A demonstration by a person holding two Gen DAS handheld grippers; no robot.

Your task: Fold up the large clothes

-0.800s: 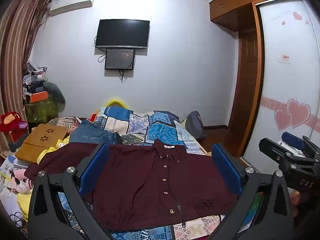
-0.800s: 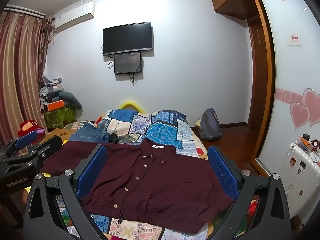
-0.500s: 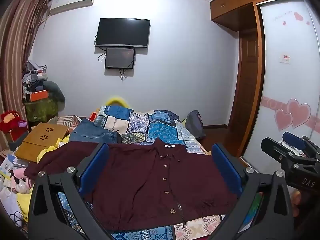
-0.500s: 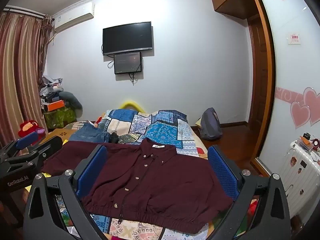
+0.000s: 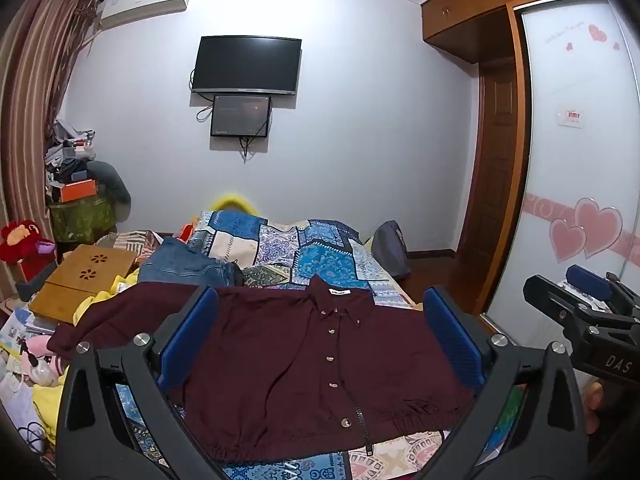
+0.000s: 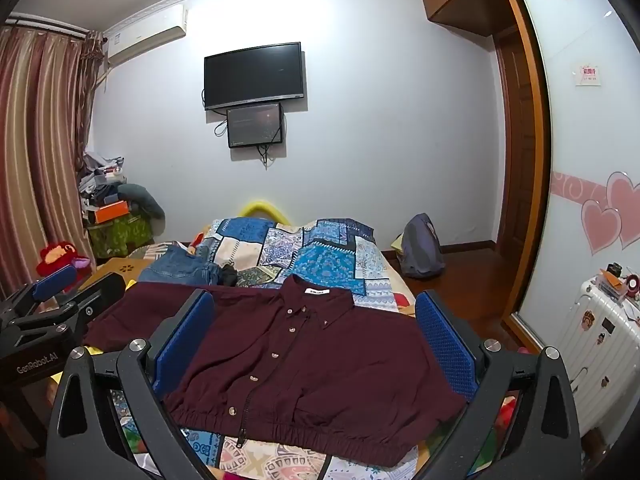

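A dark maroon button-front shirt (image 5: 304,364) lies flat on the patchwork bedspread (image 5: 296,248), collar away from me, one sleeve spread to the left. It also shows in the right wrist view (image 6: 304,364). My left gripper (image 5: 320,340) is open and empty, held above the shirt's near half. My right gripper (image 6: 314,340) is open and empty, also above the shirt. The right gripper shows at the right edge of the left wrist view (image 5: 588,312); the left gripper shows at the left edge of the right wrist view (image 6: 52,312).
Folded jeans (image 5: 188,266) lie beyond the shirt's left sleeve. A wooden lap desk (image 5: 84,280) and clutter sit left of the bed. A grey backpack (image 6: 420,248) stands on the floor at right, a white suitcase (image 6: 600,348) nearer. A wardrobe (image 5: 576,152) lines the right.
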